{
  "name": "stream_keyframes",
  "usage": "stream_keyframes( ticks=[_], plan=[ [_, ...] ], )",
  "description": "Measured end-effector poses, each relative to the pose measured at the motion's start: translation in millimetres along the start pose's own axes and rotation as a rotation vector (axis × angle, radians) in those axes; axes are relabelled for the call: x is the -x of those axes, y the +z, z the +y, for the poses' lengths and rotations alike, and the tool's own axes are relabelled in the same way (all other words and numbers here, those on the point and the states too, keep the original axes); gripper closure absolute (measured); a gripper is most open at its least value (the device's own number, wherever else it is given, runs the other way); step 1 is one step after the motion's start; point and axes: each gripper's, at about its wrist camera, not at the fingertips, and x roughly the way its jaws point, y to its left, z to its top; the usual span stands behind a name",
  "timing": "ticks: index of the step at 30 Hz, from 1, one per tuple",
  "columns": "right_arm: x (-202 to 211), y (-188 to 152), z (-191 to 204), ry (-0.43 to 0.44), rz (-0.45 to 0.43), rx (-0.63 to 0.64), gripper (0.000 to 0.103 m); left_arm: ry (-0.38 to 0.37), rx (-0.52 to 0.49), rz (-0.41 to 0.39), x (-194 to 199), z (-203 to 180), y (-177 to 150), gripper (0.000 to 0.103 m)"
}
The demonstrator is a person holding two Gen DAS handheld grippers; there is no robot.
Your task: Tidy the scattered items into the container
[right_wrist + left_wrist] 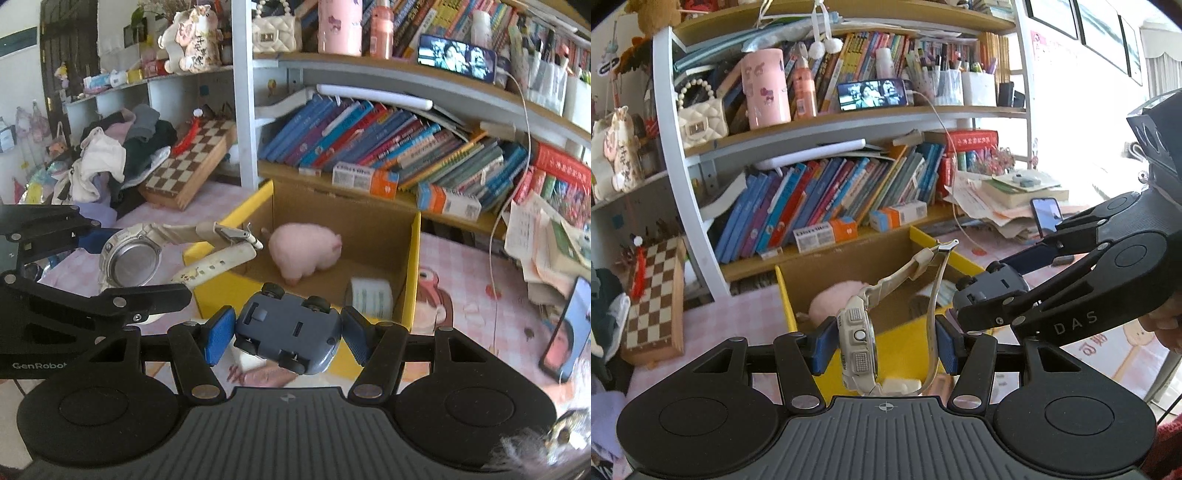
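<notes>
My left gripper pinches the white watch near the yellow box; my right gripper clamps the toy car above its near wall, pink pig inside.

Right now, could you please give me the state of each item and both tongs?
Left tongs: shut on the watch.
Watch: held, strap unbuckled.
Right tongs: shut on the toy car.
Toy car: held, wheels up.
Yellow box: open.
Pink plush pig: standing inside the box.
</notes>
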Motion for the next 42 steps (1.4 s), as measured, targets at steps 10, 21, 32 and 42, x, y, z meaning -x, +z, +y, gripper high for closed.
stream_keyframes(
  ticks=[10,21,32,42],
  plan=[
    [-15.7,24.4,-22.0,0.006,-0.031,0.016,0.043,0.033,-0.005,0.006,-23.6,14.8,16.7,0.049],
    [-58.6,59.4,-54.1,-0.011,-0.044,0.117,0.043,0.067,-0.024,0.073,-70.9,35.0,31.1,0.049],
    [-136.7,84.2,-82.5,-0.017,0.028,0.149,0.043,0.041,-0.072,0.216,-129.6,34.5,29.0,0.049],
    [-185.5,92.7,-92.7,0.039,0.136,0.224,0.043,0.004,-0.092,0.306,-164.9,32.3,28.2,0.049]
  ],
)
